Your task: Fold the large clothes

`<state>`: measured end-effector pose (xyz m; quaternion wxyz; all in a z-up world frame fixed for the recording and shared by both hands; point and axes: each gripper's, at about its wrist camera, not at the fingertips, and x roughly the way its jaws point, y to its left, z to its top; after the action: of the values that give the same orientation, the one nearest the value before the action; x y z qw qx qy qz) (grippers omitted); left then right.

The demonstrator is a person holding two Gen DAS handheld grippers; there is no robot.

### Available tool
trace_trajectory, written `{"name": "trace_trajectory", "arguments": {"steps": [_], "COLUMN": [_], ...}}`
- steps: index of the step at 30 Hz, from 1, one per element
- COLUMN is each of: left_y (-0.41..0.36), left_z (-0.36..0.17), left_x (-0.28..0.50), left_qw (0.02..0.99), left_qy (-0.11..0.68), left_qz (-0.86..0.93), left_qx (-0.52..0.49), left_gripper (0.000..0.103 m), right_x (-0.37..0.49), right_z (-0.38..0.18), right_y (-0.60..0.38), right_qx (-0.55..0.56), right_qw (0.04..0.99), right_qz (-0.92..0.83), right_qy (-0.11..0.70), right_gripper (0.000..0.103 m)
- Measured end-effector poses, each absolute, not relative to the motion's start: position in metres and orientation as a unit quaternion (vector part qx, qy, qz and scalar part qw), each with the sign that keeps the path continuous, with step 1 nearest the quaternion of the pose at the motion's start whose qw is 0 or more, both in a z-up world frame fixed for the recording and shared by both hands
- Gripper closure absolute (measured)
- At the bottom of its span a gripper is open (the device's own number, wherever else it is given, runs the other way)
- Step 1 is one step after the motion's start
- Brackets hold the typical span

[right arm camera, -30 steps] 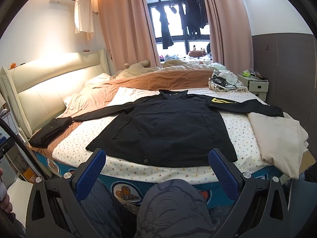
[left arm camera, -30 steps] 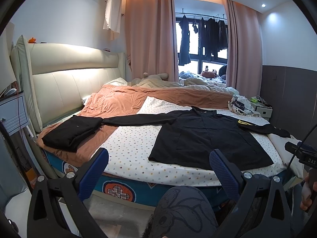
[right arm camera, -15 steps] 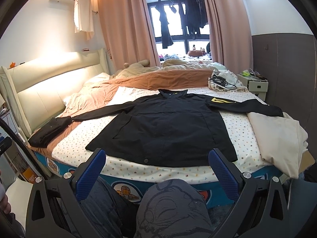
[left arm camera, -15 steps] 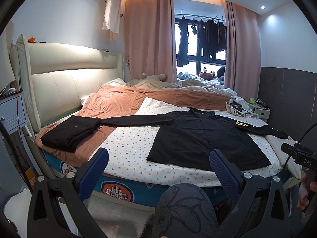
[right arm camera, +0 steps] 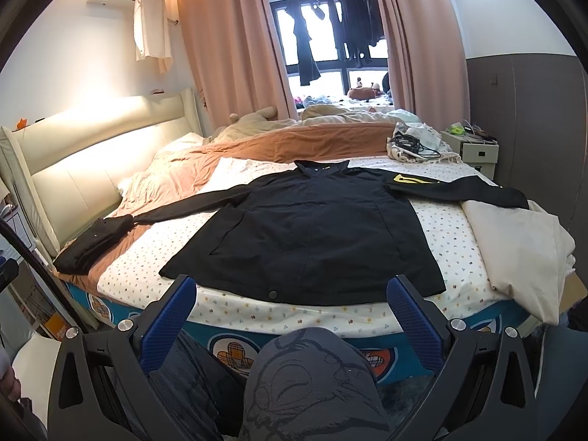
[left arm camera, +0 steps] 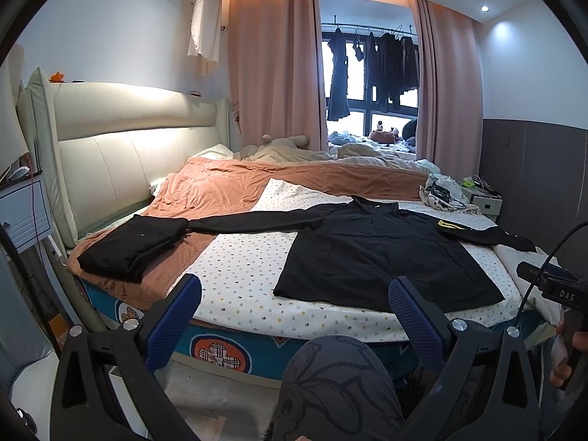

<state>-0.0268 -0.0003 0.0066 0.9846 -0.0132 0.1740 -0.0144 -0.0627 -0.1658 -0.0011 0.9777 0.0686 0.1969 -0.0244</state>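
A big black jacket (right arm camera: 312, 228) lies flat on the bed (right arm camera: 228, 316), front side up, with its collar at the far end and its bottom edge near the near side of the bed. Both sleeves stretch out to the sides. The left sleeve (left arm camera: 253, 220) runs over the dotted sheet (left arm camera: 242, 268) and reaches a folded black garment (left arm camera: 136, 246), which sits on the orange blanket (left arm camera: 220, 191) at the near left corner of the bed. The right sleeve (right arm camera: 459, 189) has a yellow patch (right arm camera: 411, 180) on it, and its end lies on a cream cloth (right arm camera: 522, 242) piled at the right edge of the bed.

The left gripper (left arm camera: 294, 308) is in the air in front of the bed, near the floor side, and touches nothing. Its 2 blue fingers (left arm camera: 172, 323) are spread wide apart with nothing between them. The right gripper (right arm camera: 292, 307) also hangs in front of the bed, facing the bottom edge of the jacket. Its 2 blue fingers (right arm camera: 169, 325) are spread wide too, and it holds nothing.

A knee in grey printed trousers (right arm camera: 312, 386) shows low down between the fingers. At the far right of the bed is a white bedside table (right arm camera: 474, 150), with a bundle of cords and cloth (right arm camera: 415, 143) on the bed beside it. Dark clothes (right arm camera: 345, 33) hang at the window far away, between pink curtains (right arm camera: 228, 44).
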Motion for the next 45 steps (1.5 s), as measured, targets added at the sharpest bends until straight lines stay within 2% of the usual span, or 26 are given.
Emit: {"name": "trace_trajectory", "arguments": {"steps": [22, 45], "left_y": [0.001, 0.034], "left_z": [0.008, -0.009], "left_x": [-0.015, 0.078], "left_qw": [0.983, 0.975], "left_qy": [0.183, 0.22], "left_qz": [-0.017, 0.014], "left_qx": [-0.015, -0.042], "left_gripper": [0.0, 0.0], "right_x": [-0.044, 0.053], "right_z": [-0.003, 0.002], "right_y": [-0.165, -0.16], "right_qx": [0.081, 0.094], "right_qw": [0.975, 0.969], "right_qz": [-0.026, -0.008], "right_qy": [0.203, 0.227], "right_gripper": [0.0, 0.0]}}
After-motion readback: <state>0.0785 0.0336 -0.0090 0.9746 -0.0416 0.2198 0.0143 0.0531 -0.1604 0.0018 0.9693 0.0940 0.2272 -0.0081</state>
